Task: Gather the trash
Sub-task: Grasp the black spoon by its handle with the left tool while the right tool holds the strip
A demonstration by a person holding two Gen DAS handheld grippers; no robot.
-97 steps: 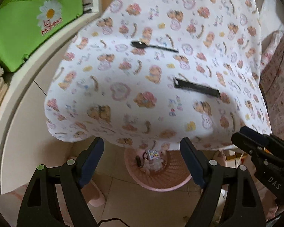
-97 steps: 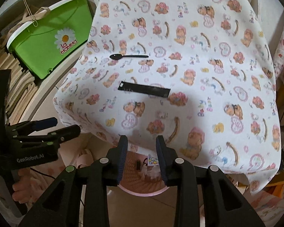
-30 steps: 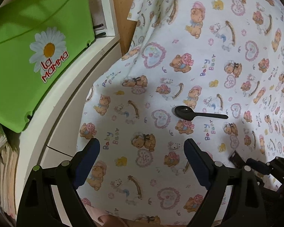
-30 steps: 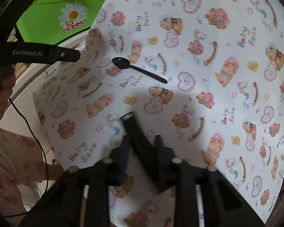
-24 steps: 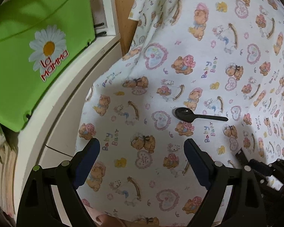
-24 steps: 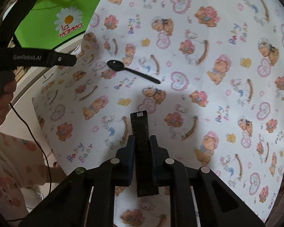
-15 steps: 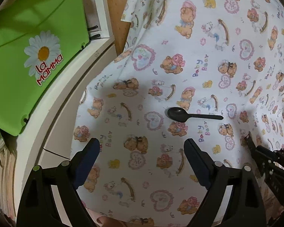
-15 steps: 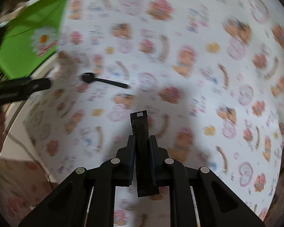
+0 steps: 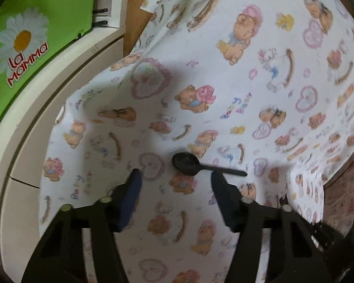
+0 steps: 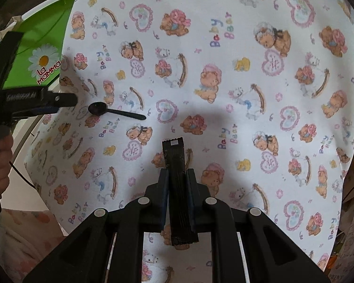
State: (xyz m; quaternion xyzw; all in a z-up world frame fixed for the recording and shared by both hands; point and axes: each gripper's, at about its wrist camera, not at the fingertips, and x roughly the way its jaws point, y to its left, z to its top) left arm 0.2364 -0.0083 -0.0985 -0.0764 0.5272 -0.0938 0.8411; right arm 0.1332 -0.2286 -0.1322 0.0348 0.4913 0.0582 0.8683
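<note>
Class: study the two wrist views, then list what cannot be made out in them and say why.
- Left gripper: whether its pads touch the black plastic spoon; left wrist view is motion-blurred.
- Black wrapper: its print; too dark, and the right gripper covers its middle.
- Green tub: contents; cut off by the frame edge in both views.
- Table under the teddy-bear cloth: fully covered.

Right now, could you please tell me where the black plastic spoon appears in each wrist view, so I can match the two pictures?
Left wrist view: black spoon lies on the bear-print cloth, just below centre, bowl pointing left, just beyond the tool's fingertips.
Right wrist view: black spoon sits at mid-left, bowl pointing left.
Shared landmark: the green daisy bin, left in both.
</note>
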